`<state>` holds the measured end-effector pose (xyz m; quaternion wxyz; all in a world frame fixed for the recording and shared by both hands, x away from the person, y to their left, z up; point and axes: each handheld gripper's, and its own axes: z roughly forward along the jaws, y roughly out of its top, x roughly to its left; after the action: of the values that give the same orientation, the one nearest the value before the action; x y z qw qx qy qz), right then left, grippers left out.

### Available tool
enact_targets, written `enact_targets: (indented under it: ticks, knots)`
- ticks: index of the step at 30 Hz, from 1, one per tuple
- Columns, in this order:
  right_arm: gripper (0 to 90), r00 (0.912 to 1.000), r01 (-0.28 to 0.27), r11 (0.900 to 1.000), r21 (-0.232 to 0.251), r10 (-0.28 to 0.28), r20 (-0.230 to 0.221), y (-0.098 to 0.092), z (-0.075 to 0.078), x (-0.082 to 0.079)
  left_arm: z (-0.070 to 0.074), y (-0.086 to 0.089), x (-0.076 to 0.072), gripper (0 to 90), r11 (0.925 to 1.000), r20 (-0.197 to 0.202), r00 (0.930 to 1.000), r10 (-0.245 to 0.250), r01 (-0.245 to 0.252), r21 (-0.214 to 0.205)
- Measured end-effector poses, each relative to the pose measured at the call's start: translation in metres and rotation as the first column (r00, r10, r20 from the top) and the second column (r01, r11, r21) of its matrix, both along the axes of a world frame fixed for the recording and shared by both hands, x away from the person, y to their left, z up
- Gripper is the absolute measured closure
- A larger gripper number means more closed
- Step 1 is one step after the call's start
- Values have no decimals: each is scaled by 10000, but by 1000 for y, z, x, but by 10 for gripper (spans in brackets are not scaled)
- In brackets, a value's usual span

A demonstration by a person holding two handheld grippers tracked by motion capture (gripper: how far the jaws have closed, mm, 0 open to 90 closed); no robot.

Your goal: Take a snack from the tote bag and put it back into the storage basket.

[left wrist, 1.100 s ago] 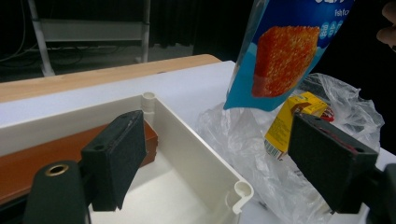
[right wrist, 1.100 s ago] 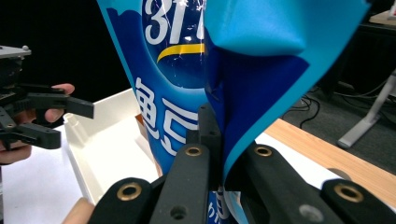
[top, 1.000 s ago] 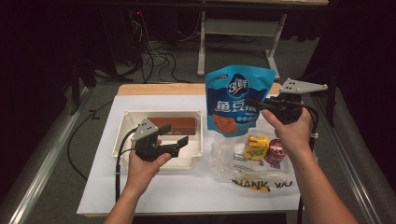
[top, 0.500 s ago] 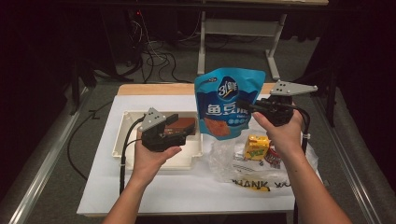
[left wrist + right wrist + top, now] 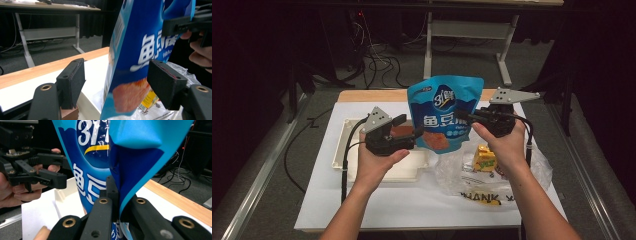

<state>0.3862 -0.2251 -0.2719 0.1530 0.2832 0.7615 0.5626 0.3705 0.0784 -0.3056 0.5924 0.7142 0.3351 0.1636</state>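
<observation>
**High view: blue pouch held up between two grippers**

High view shows the blue snack pouch (image 5: 444, 112) lifted clear of the worktop (image 5: 412, 200), hanging upright above the middle of the white sheet. The right gripper (image 5: 467, 118) has its jaws clamped tight on the pouch's right edge, and the right gripper view bears that out: the foil is pinched and creased between the two black jaws. The left gripper (image 5: 412, 131) sits just beside the pouch's lower left edge. In the left gripper view its jaws stand apart with the pouch (image 5: 147, 57) hanging between them, one pad well off to the left and the other close to the printed face; neither pad visibly presses on the foil. Those jaws have just been closing a little, and the pouch is between them without being gripped.

Below and to the left of the pouch lies a white tray (image 5: 344, 145) with a brown block (image 5: 401, 131) in it. To the right, under the right hand (image 5: 504, 145), a clear plastic bag (image 5: 452, 175) rests on the worktop, with a yellow packet (image 5: 484, 157) showing through it.
</observation>
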Motion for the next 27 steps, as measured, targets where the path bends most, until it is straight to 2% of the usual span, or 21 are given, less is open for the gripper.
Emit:
enact_targets:
  ticks: [12, 16, 20, 23, 27]
  knots:
    - [900, 9996, -274, 9996, -36, 273, -78, 17, -4, 0, 6, -4, 0, 402, 9998, 199, 9996, 202, -201, -52]
    - [900, 9992, -383, 9993, -18, 383, -99, 23, -5, 0, 9, -5, 2, 440, 9997, 33, 9999, 115, -114, -231]
    - [900, 9990, -426, 9991, -35, 426, -133, 27, -6, 0, 11, -3, 1, 491, 9994, 78, 9999, 110, -107, -340]
    - [900, 9987, -491, 9988, 88, 492, -152, 28, -6, 1, 11, 0, 2, 517, 9985, -104, 9999, 57, -62, -537]
    - [900, 9986, -492, 9988, -59, 491, -177, 31, -7, 1, 13, -2, 1, 520, 9989, -129, 9995, 293, -297, -363]
